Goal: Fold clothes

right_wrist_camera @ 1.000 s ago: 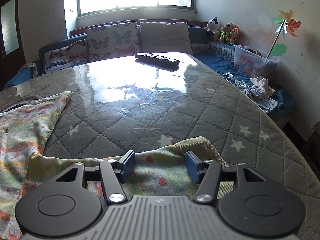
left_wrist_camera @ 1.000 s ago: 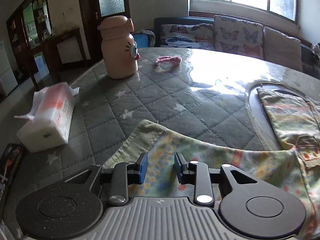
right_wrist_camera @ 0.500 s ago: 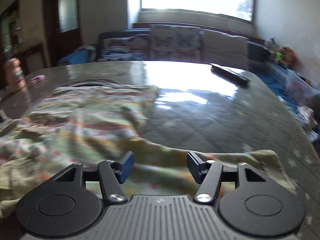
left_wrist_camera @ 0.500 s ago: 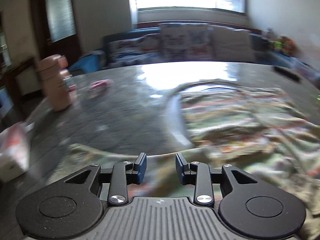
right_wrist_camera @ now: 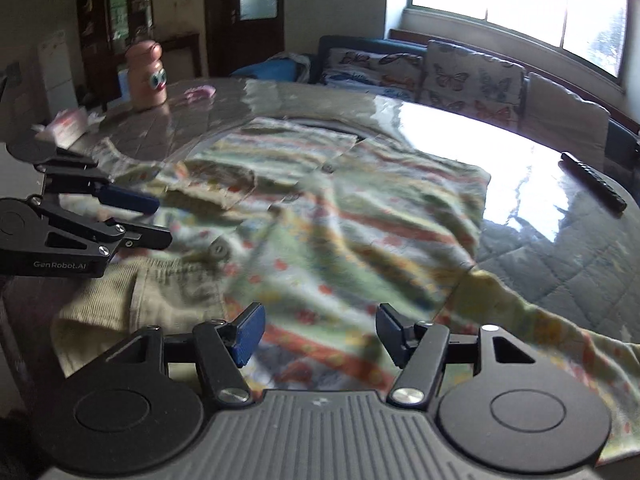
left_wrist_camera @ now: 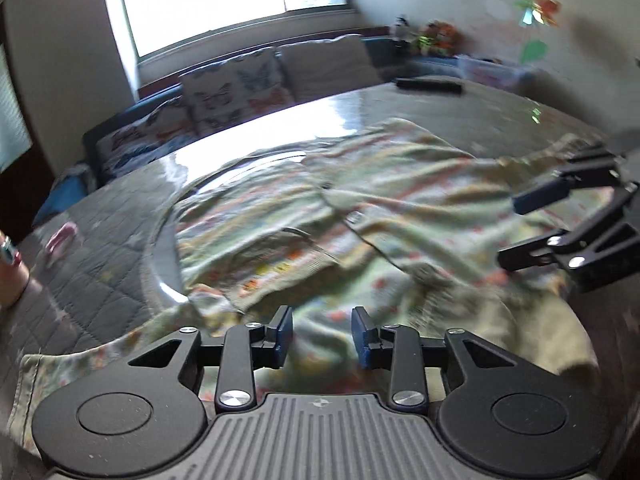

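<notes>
A child's top in green, yellow and red print lies spread and rumpled on the quilted, glass-covered table. Its ribbed cuff rests at the near left, and one sleeve trails to the near right. My right gripper hovers over the top's near edge, open, with nothing pinched. My left gripper hangs over the same top, its jaws opening, with cloth below them but none gripped. Each gripper shows in the other's view: the left gripper at the left edge, the right gripper at the right edge.
A pink bottle with cartoon eyes, a pink hair tie and a tissue pack stand at the table's far left. A black remote lies at the far right. A sofa with butterfly cushions runs behind the table.
Both grippers have swung inward from the sleeve ends at opposite sides and rolled, so they now face each other across the top. The left jaws stand slightly wider.
</notes>
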A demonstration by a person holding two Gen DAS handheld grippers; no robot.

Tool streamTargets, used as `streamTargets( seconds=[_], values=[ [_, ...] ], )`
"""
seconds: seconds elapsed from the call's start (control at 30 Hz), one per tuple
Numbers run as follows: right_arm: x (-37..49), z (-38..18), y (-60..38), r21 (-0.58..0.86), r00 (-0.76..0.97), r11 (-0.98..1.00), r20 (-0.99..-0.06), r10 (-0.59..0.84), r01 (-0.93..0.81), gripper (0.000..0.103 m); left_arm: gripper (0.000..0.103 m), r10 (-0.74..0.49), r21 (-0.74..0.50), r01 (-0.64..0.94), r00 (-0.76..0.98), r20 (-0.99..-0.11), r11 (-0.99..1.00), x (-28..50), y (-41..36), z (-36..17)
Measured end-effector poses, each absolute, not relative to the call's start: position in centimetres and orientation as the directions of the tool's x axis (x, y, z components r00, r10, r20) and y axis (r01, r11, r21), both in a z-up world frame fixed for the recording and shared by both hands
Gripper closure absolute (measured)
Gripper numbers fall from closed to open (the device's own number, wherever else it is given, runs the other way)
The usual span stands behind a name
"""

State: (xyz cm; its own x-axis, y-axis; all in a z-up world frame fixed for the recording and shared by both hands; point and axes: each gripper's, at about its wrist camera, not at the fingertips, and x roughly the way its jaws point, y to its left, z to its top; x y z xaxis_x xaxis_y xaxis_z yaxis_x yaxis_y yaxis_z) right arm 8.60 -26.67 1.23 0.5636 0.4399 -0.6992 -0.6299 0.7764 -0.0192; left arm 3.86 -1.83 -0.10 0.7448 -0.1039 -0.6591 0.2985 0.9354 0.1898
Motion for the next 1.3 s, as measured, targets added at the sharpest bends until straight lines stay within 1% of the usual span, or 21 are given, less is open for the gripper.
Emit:
streamTargets(
  seconds=[0.13,0.27,0.4,0.57,0.67,0.73,0.83,0.9,1.0,1.07,1.1,1.13,1.2,1.23,1.3],
  values=[
    [7.7,1.3,-26.2,-0.045,0.554,0.752,-0.705,0.442,-0.658,0.04,0.063,-0.11,0.243,0.337,0.76,-0.641,0.91,2.6,-2.5,-0.2],
    [8.1,1.4,-25.3,-0.016,0.524,0.734,-0.711,0.469,-0.679,0.04,0.06,-0.133,0.197,0.331,0.754,-0.643,0.923,3.3,-1.7,0.6],
    [9.0,1.0,-24.9,-0.004,0.507,0.728,-0.72,0.473,-0.685,0.04,0.06,-0.118,0.164,0.29,0.75,-0.65,0.943,4.9,-0.5,1.2],
    [11.5,1.9,-25.8,0.015,0.534,0.762,-0.704,0.468,-0.648,0.04,0.057,-0.11,0.136,0.26,0.747,-0.656,0.956,6.7,0.1,1.7],
    [14.5,2.5,-26.6,0.01,0.579,0.805,-0.69,0.434,-0.593,0.042,0.057,-0.139,0.118,0.283,0.742,-0.656,0.952,7.7,-0.6,1.9],
    [16.5,2.7,-27.0,0.006,0.603,0.83,-0.683,0.411,-0.558,0.043,0.057,-0.175,0.115,0.325,0.737,-0.653,0.939,8.0,-1.7,2.0],
    [20.3,2.8,-27.7,0.006,0.634,0.867,-0.68,0.369,-0.499,0.051,0.057,-0.233,0.103,0.389,0.721,-0.652,0.915,8.4,-3.4,1.8],
    [22.7,2.4,-28.1,0.014,0.645,0.889,-0.683,0.342,-0.457,0.055,0.057,-0.273,0.092,0.432,0.706,-0.654,0.897,8.4,-4.4,1.6],
    [26.1,1.4,-28.9,0.046,0.642,0.918,-0.701,0.31,-0.393,0.07,0.057,-0.327,0.077,0.493,0.678,-0.658,0.867,8.4,-5.7,1.2],
    [27.9,0.5,-29.3,0.079,0.63,0.929,-0.715,0.305,-0.36,0.082,0.057,-0.354,0.069,0.526,0.659,-0.664,0.848,8.4,-6.2,0.9],
    [28.6,0.1,-29.5,0.092,0.624,0.932,-0.719,0.306,-0.351,0.085,0.057,-0.365,0.064,0.539,0.648,-0.668,0.84,8.4,-6.4,0.7],
    [29.2,-0.3,-29.5,0.095,0.622,0.934,-0.722,0.303,-0.344,0.092,0.057,-0.374,0.058,0.551,0.636,-0.675,0.833,8.5,-6.5,0.5],
    [29.9,-0.7,-29.4,0.091,0.631,0.934,-0.715,0.302,-0.345,0.095,0.058,-0.383,0.051,0.566,0.619,-0.686,0.823,8.5,-6.7,0.1],
    [30.2,-0.7,-29.3,0.085,0.635,0.935,-0.713,0.299,-0.344,0.098,0.058,-0.386,0.049,0.572,0.612,-0.691,0.819,8.5,-6.7,-0.1],
    [30.8,-0.9,-28.9,0.056,0.654,0.942,-0.706,0.272,-0.332,0.099,0.059,-0.391,0.058,0.584,0.61,-0.689,0.809,8.2,-6.9,-0.3]
  ],
)
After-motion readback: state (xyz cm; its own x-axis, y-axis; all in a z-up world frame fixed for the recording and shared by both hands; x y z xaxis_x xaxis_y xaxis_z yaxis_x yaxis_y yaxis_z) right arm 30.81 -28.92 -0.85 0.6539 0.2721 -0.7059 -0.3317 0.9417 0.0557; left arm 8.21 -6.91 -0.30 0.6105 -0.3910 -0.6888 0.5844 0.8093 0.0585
